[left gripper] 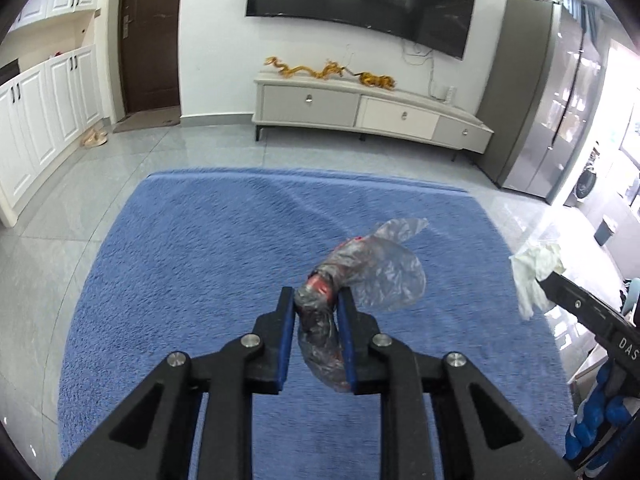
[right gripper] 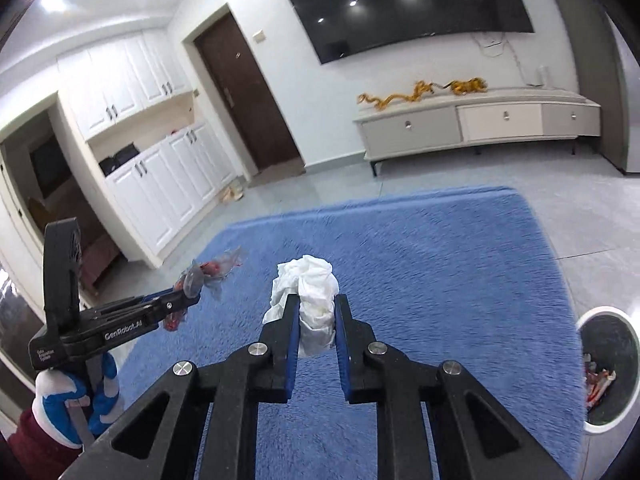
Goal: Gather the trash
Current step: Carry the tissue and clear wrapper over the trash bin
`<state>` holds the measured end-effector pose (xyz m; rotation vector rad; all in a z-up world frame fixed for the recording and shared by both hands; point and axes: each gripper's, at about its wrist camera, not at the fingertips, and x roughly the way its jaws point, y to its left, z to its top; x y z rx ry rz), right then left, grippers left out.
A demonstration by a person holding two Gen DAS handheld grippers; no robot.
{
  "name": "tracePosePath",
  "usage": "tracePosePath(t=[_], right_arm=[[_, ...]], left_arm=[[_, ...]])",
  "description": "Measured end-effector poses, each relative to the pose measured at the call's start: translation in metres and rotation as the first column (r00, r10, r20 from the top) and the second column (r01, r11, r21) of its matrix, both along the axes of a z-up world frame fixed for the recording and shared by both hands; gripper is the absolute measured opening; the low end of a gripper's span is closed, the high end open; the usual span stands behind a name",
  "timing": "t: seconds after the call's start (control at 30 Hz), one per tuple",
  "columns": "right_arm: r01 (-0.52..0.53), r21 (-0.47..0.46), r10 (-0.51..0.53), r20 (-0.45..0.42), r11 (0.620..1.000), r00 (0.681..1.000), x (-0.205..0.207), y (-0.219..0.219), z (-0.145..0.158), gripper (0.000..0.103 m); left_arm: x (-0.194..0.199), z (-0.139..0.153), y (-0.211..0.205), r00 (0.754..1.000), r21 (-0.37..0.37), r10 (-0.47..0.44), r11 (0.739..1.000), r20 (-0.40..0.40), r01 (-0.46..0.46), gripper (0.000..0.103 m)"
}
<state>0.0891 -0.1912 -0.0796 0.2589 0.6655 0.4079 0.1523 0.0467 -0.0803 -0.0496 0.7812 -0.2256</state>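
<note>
My left gripper [left gripper: 317,298] is shut on a crumpled clear plastic wrapper with red print [left gripper: 360,272] and holds it in the air above the blue rug [left gripper: 192,264]. It also shows in the right wrist view [right gripper: 188,294] with the wrapper [right gripper: 208,270] at its tips. My right gripper [right gripper: 317,304] is shut on a crumpled white tissue [right gripper: 308,288], also held above the rug [right gripper: 440,264]. In the left wrist view the tissue [left gripper: 534,272] hangs from the right gripper's fingers [left gripper: 560,288] at the right edge.
A white trash bin [right gripper: 608,368] with a dark liner and red-white trash inside stands on the tile floor right of the rug. A TV cabinet [left gripper: 360,108] stands against the far wall under a TV. White cupboards [left gripper: 44,120] and a fridge [left gripper: 548,112] line the sides.
</note>
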Motion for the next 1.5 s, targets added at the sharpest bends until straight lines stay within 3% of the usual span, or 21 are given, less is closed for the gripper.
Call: tracePosePath(t=[0.33, 0.57, 0.77, 0.93, 1.2, 1.5], right_arm=[[0.099, 0.023, -0.1, 0.052, 0.995, 0.994, -0.031, -0.034, 0.023, 0.016], [0.161, 0.035, -0.163, 0.056, 0.986, 0.985, -0.032, -0.05, 0.03, 0.016], [0.261, 0.042, -0.263, 0.039, 0.964, 0.964, -0.029, -0.083, 0.026, 0.016], [0.39, 0.041, -0.39, 0.004, 0.92, 0.921, -0.025, -0.124, 0.017, 0.016], [0.591, 0.031, -0.586, -0.099, 0.806, 0.804, -0.018, -0.201, -0.018, 0.016], [0.702, -0.005, -0.686, -0.215, 0.712, 0.695, -0.007, -0.269, -0.065, 0.016]], left_arm=[[-0.016, 0.02, -0.042, 0.996, 0.008, -0.083, 0.997, 0.037, 0.083, 0.02], [-0.01, 0.026, -0.074, 0.989, -0.002, -0.144, 0.989, 0.033, 0.145, 0.019], [0.001, 0.026, -0.125, 0.973, -0.013, -0.231, 0.973, 0.018, 0.231, 0.019], [0.012, 0.023, -0.176, 0.949, -0.02, -0.315, 0.949, -0.003, 0.315, 0.019], [0.042, 0.002, -0.274, 0.896, -0.048, -0.437, 0.899, -0.074, 0.435, 0.019], [0.066, -0.039, -0.379, 0.817, -0.092, -0.546, 0.838, -0.185, 0.538, 0.019]])
